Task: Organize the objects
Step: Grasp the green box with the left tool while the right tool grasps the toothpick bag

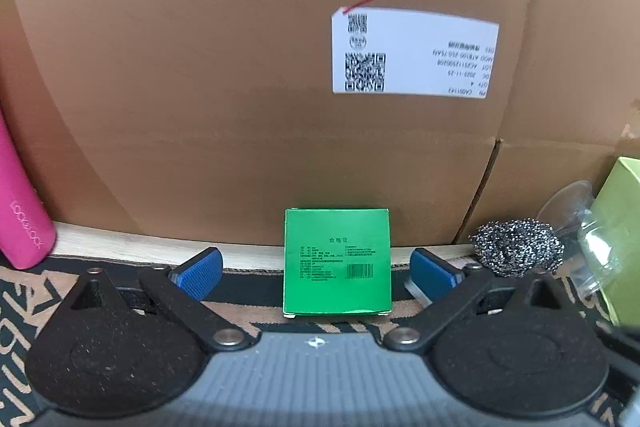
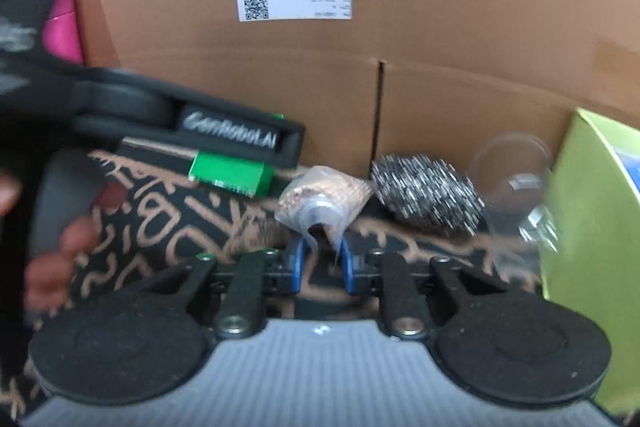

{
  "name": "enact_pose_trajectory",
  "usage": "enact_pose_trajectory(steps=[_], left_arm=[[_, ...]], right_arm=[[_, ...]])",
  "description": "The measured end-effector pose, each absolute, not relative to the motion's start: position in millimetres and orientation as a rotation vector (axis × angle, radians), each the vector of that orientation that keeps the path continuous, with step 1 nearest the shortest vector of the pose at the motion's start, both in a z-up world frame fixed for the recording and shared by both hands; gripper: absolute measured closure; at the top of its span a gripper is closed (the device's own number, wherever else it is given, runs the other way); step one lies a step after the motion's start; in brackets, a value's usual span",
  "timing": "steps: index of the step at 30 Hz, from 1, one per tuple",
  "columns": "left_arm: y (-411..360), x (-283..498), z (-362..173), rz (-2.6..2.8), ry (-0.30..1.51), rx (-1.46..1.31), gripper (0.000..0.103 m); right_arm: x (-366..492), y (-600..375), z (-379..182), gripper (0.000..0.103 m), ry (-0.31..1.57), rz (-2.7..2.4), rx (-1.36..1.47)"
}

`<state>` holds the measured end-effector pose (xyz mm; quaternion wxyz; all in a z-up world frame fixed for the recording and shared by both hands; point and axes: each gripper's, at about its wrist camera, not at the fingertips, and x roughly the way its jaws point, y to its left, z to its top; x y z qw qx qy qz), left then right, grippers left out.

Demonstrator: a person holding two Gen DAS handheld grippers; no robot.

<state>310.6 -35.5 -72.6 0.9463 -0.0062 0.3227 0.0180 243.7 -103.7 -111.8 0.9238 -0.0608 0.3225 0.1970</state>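
A flat green box [image 1: 337, 263] stands on the patterned cloth against the cardboard wall. My left gripper [image 1: 315, 263] is open around it, and both blue pads [image 1: 196, 273] stand clear of its sides. In the right wrist view the green box [image 2: 228, 175] peeks out under that tool's black housing [image 2: 232, 139]. My right gripper [image 2: 322, 267] is shut on the clear lower edge of a small plastic bag [image 2: 324, 195] with brownish contents, which lies on the cloth.
A steel wool scourer [image 2: 428, 191] lies right of the bag, then a clear plastic cup [image 2: 516, 179] and a yellow-green box [image 2: 592, 247]. A pink bottle [image 1: 20, 207] stands at far left. The big cardboard box [image 1: 240, 67] closes the back. A person's hand [image 2: 60, 247] holds the left tool.
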Motion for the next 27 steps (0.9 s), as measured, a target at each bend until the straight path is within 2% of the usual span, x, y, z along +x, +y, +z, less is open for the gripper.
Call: enact_pose_trajectory(steps=[1,3,10,12,14,15,17,18,20,24,27], left_arm=[[-35,312,-75,0.028,0.663,-0.016,0.011],[-33,315,-80,-0.002,0.693,-0.034,0.04],[-23,279,-80,-0.062,0.688,-0.062,0.04],[-18,254,-78,-0.099,0.72,-0.078,0.04],[-15,224,-77,-0.111,0.729,-0.054,0.04],[-14,209,-78,-0.111,0.728,-0.044,0.039],[-12,189,-78,-0.096,0.726,-0.053,0.038],[-6,187,-77,-0.081,0.724,-0.065,0.027],[-2,182,-78,-0.035,0.711,-0.077,0.015],[-2,195,-78,0.004,0.698,-0.03,0.015],[-4,208,-84,0.016,0.72,-0.014,0.015]], right_arm=[[236,-109,-111,0.088,0.665,0.414,-0.122],[220,-119,-110,0.088,0.667,0.429,-0.109],[174,-136,-96,0.088,0.681,0.494,-0.108],[164,-138,-94,0.079,0.701,0.519,-0.128],[158,-140,-93,0.051,0.703,0.536,-0.134],[152,-140,-92,0.047,0.697,0.541,-0.138],[149,-135,-90,0.047,0.687,0.544,-0.166],[150,-133,-90,0.046,0.686,0.543,-0.174],[152,-130,-90,0.045,0.692,0.535,-0.162],[160,-130,-90,0.042,0.703,0.511,-0.1],[162,-131,-89,0.028,0.722,0.509,-0.048]])
